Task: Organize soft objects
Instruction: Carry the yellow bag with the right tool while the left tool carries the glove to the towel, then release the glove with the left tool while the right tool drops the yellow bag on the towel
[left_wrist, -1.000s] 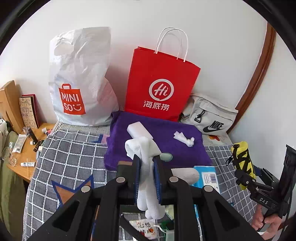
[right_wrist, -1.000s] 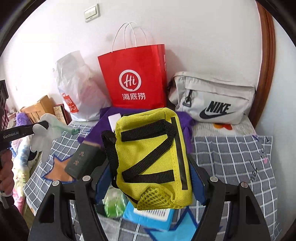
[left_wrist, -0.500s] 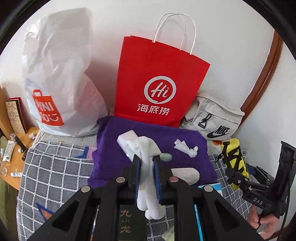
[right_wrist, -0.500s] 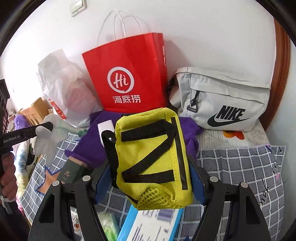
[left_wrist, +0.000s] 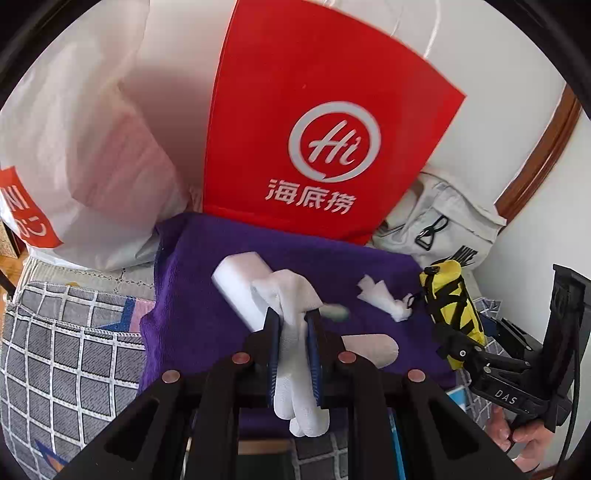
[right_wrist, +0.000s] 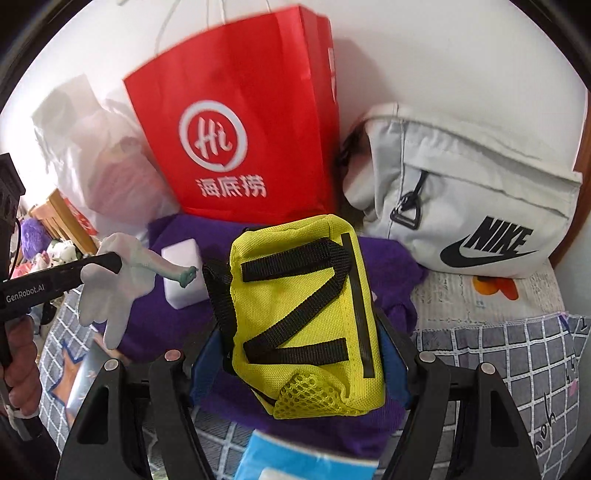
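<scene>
Left hand-held gripper (left_wrist: 293, 325) is clamped narrow on a white sock (left_wrist: 295, 354), hanging over the purple towel (left_wrist: 192, 280). Right hand-held gripper (right_wrist: 306, 354) grips the yellow pouch (right_wrist: 303, 314) across its width, held above that towel's near edge. On the towel already lie a white sponge block (left_wrist: 240, 273), a crumpled white cloth (left_wrist: 384, 299) and another pale sock (left_wrist: 373, 349). Judging by this, the gathering is partly done; two items remain in the air, unplaced. The red paper bag (left_wrist: 325, 122) and grey Nike bag (right_wrist: 472, 199) stand behind on the bed.

Left gripper (left_wrist: 292, 325) and right gripper (right_wrist: 303, 332) both clamped, held forward.
</scene>
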